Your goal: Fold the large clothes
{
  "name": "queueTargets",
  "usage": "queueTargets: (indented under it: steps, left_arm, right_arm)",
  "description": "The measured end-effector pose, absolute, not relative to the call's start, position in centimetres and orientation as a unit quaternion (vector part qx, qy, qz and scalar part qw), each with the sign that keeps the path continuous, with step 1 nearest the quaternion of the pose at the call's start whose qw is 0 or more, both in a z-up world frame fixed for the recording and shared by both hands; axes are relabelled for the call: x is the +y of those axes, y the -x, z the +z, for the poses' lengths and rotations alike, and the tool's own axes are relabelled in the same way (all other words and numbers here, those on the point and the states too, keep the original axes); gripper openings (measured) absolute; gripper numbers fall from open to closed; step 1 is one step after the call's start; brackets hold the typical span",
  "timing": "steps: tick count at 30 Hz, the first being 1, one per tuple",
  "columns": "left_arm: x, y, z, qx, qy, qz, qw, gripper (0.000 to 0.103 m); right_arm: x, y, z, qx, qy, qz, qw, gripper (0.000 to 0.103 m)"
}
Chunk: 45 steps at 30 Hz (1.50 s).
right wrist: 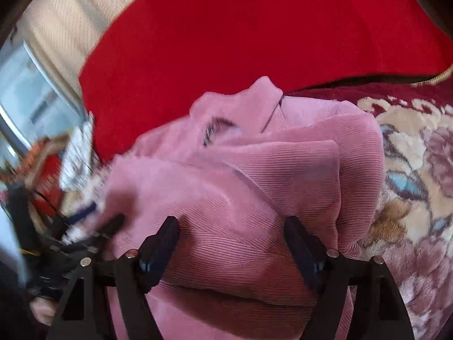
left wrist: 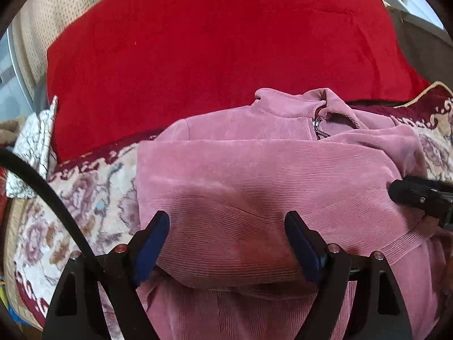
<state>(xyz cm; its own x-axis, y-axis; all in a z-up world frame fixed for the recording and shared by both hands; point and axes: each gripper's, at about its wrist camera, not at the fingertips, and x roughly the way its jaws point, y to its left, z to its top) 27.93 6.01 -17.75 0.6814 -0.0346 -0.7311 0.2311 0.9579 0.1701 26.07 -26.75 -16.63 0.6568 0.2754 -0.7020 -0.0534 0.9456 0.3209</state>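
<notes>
We note pink jacket (left wrist: 254,187) part-folded | left gripper (left wrist: 226,243), right gripper (right wrist: 230,243) spread | risk: unheld fold slumps open

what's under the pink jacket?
The pink jacket lies on a floral blanket, which shows to its left and right. A red blanket lies beyond the collar. Whatever is directly under the jacket is covered.

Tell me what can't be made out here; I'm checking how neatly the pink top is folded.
- Pink top: its lower part is cut off by the bottom edge and hidden behind the left gripper in the left wrist view.
- Zipper: blurred in the right wrist view.
- Clutter at the left of the right wrist view: motion-blurred, unidentifiable.
- Right gripper: its fingers hide the cloth beneath.
</notes>
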Motion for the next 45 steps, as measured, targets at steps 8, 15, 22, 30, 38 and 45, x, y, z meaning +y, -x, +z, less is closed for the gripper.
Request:
queueTargets:
  steps: [8,15,22,30,38,45]
  left_arm:
    - [6.1,-27.7,-17.4,0.379,-0.129,-0.065,0.914,0.084]
    - [6.0,-28.0,-17.9,0.387,-0.134,-0.059,0.910,0.084]
    - [7.1,-28.1,-17.3,0.377,-0.103,-0.053,0.919,0.084]
    - [5.9,-29.3,-20.3,0.434,-0.150,-0.053,0.886,0.086]
    - [6.4,-29.6,-20.6,0.441,-0.135,-0.040,0.886,0.097]
    - [7.5,-30.4,-21.1,0.472,-0.095,-0.040,0.876,0.103]
  right_arm:
    - [-26.4,-24.8,-14.4,0.360,-0.103,0.075,0.924,0.038]
    - [-26.5,-25.5,-15.8,0.391,-0.121,0.068,0.910,0.041]
    - [-24.5,-24.8,-15.3,0.382,-0.071,0.058,0.920,0.041]
    - [-22.7,-24.1,-15.6,0.371,-0.002,0.030,0.928,0.044]
    - [-22.2,-24.0,-15.6,0.365,0.022,0.021,0.931,0.044]
    - [-22.0,-24.0,-15.7,0.363,0.032,0.017,0.931,0.046]
